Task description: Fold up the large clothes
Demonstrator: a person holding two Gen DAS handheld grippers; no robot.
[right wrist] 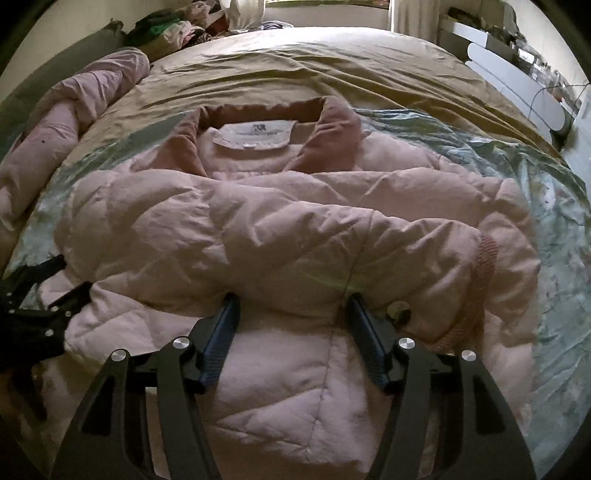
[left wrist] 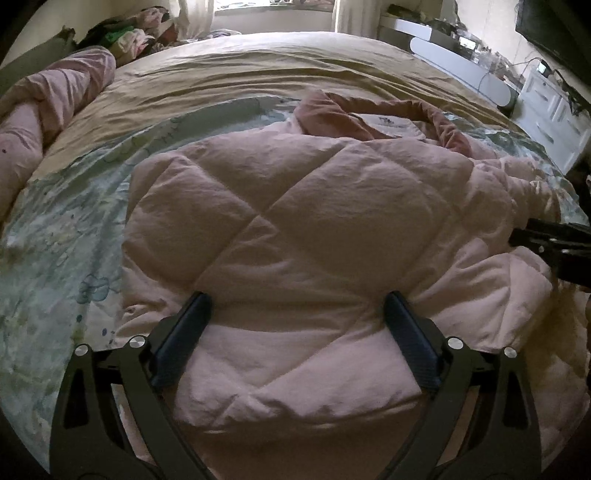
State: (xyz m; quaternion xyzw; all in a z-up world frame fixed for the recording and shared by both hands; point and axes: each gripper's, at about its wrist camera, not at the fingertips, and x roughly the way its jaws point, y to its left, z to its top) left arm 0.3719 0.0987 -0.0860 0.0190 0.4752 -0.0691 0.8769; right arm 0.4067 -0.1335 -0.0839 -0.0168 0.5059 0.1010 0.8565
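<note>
A pink quilted puffer jacket [left wrist: 295, 206] [right wrist: 280, 229] lies on the bed, its darker collar and white label [right wrist: 255, 136] at the far end. One sleeve is folded across the front, with its ribbed cuff [right wrist: 484, 266] at the right and a round button [right wrist: 400, 314] below it. My left gripper [left wrist: 299, 301] is open wide, its fingers straddling the puffy near-left part of the jacket. Straddling a fold under the sleeve, my right gripper [right wrist: 293, 301] is open too. Each gripper shows at the edge of the other's view, the right gripper [left wrist: 546, 240] and the left gripper [right wrist: 48, 291].
The jacket rests on a pale blue-green floral sheet [left wrist: 62, 236] over a tan bedcover [left wrist: 258, 62]. A rolled pink duvet [right wrist: 74, 110] lies along the left side. Piled clothes [right wrist: 173, 26] sit at the far left, and white furniture [left wrist: 546, 107] stands on the right.
</note>
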